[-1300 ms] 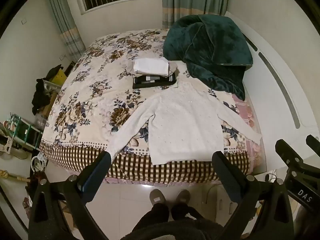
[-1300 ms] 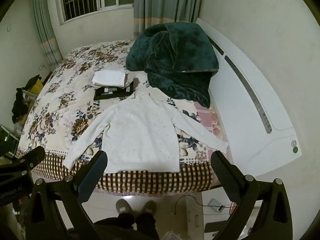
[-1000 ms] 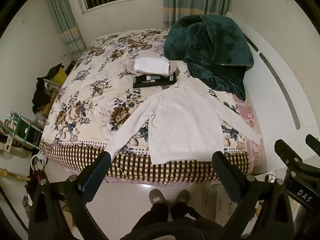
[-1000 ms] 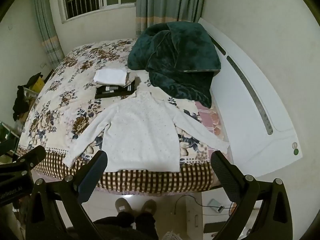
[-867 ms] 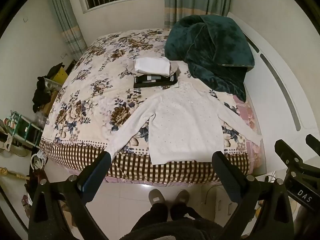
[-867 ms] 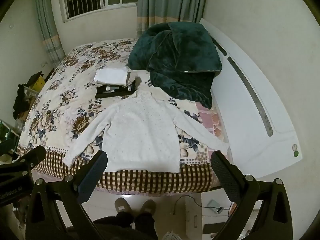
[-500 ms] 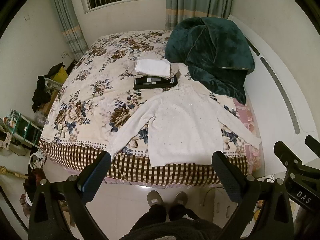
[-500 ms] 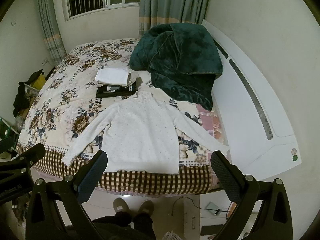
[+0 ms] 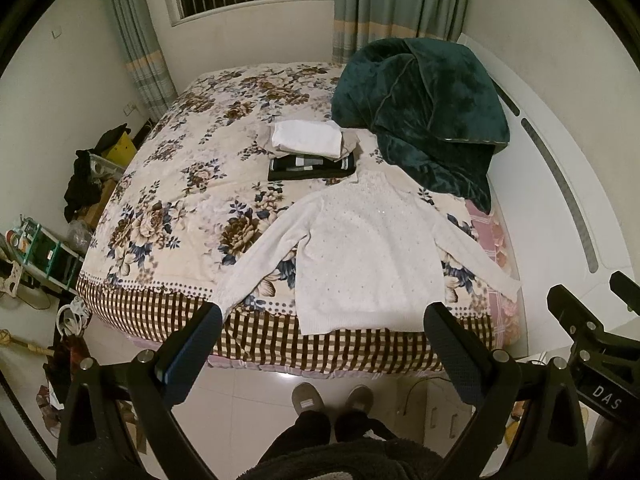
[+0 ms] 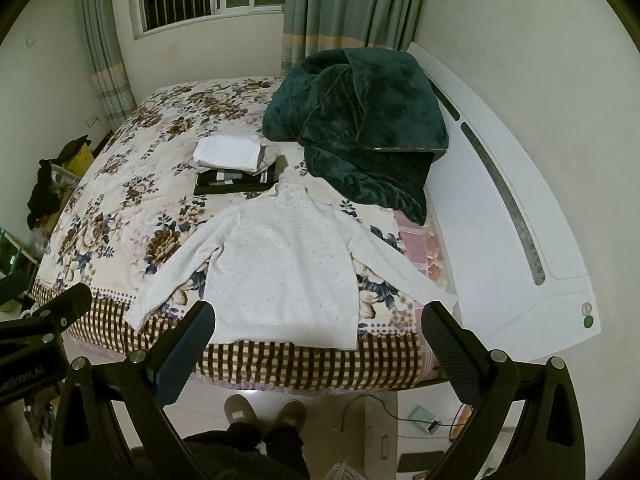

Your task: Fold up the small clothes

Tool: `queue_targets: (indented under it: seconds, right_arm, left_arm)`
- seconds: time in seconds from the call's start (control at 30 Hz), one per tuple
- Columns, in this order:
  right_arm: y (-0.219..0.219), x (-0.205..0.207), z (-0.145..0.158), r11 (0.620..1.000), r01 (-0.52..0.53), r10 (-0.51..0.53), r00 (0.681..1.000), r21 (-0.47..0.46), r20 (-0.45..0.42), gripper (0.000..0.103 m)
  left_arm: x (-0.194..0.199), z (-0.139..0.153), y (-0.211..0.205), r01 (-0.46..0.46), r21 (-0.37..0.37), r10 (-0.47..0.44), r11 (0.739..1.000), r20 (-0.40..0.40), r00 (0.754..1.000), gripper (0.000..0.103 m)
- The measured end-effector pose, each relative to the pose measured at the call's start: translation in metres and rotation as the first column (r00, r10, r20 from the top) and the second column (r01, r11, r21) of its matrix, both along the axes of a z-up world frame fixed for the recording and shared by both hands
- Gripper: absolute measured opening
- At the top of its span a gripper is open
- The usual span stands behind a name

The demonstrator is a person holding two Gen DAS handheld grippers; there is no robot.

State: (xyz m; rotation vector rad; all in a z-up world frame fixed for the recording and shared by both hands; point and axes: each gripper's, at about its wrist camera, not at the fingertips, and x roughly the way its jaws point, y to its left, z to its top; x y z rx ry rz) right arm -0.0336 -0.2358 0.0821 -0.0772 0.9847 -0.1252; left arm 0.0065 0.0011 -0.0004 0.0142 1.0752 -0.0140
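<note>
1. White sweater (image 9: 370,256) lies flat, front up, on the floral bedspread (image 9: 168,216), hem at the near bed edge, collar pointing away twd the headboard side. Both sleeves splayed out diag. Looks laid out that way so body + sleeves are all reachable for folding; no fold made yet, I'd judge.
2. Left sleeve cuff (image 9: 230,300) reaches the checked border by the bed edge; right sleeve cuff (image 10: 442,300) ends nr the mattress's right side.
3. Stack of folded clothes (image 9: 310,154), white piece on top and dark striped one under, sits just beyond the collar. Prob the done pile, kept out of the work area.
4. Dark green blanket (image 10: 360,120) heaped by the white headboard (image 10: 520,216), clear of the sweater.
5. Left gripper (image 9: 320,336): fingers wide apart, holding nothing. Held up off the bed, over the floor in front of it; the hem shows between the fingertips in view but well apart, no contact.
6. Right gripper (image 10: 318,332): also spread, empty, same stand-off; sweater body framed between the fingers.
7. Person's slippers (image 9: 332,398) on tile, facing the bed, so approach is from the hem side.
</note>
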Motion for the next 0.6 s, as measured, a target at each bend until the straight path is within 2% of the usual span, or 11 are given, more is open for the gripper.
queue_targets:
  seconds: [0.6]
  right_arm:
    - [0.002, 0.004, 0.012, 1.000, -0.013, 0.013, 1.000, -0.001, 0.008, 0.103]
  left_arm:
    - [0.003, 0.000, 0.000, -0.002, -0.007, 0.002, 1.000, 0.009, 1.000, 0.103]
